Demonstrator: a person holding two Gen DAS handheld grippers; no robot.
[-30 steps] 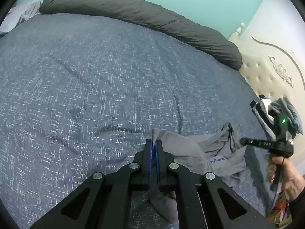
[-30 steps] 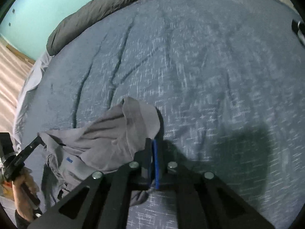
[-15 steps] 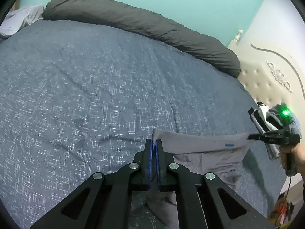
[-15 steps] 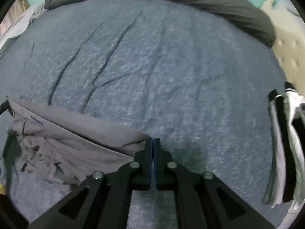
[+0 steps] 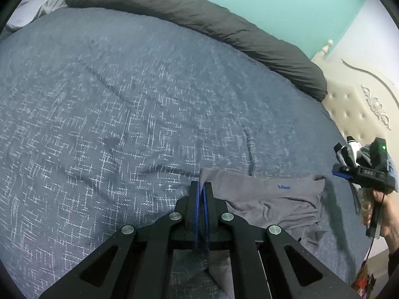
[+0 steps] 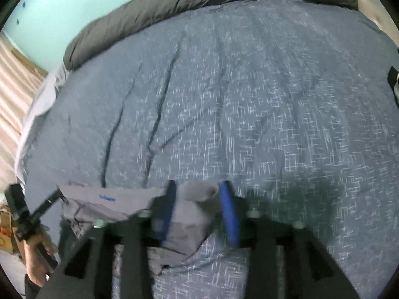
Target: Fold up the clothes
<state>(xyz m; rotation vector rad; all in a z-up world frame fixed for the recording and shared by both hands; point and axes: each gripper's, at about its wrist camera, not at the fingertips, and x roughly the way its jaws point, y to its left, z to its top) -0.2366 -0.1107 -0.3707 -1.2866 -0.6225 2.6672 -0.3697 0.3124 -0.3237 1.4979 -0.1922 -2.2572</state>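
A grey garment (image 5: 269, 199) with a small blue logo lies stretched along the near part of the blue-grey bedspread (image 5: 124, 99). My left gripper (image 5: 201, 185) is shut on its left corner, cloth pinched between the blue pads. In the right wrist view the right gripper (image 6: 198, 186) has its jaws opening. The garment's other corner (image 6: 197, 195) lies loose between the blue pads (image 6: 230, 214), which do not press on it. The left wrist view shows the right gripper (image 5: 336, 172), held by a hand (image 5: 384, 214), just off that corner. The left gripper (image 6: 58, 194) also shows in the right wrist view.
A dark grey rolled duvet (image 5: 199, 17) runs along the bed's far edge. A cream tufted headboard (image 5: 356, 104) stands to the right, with a pile of clothes (image 5: 354, 149) before it. Striped flooring (image 6: 10, 74) lies past the bed's left side.
The garment hung taut between both shut grippers; now the right jaws have parted, its corner has dropped onto the bed, and the right gripper has lifted a little. The left grip holds.
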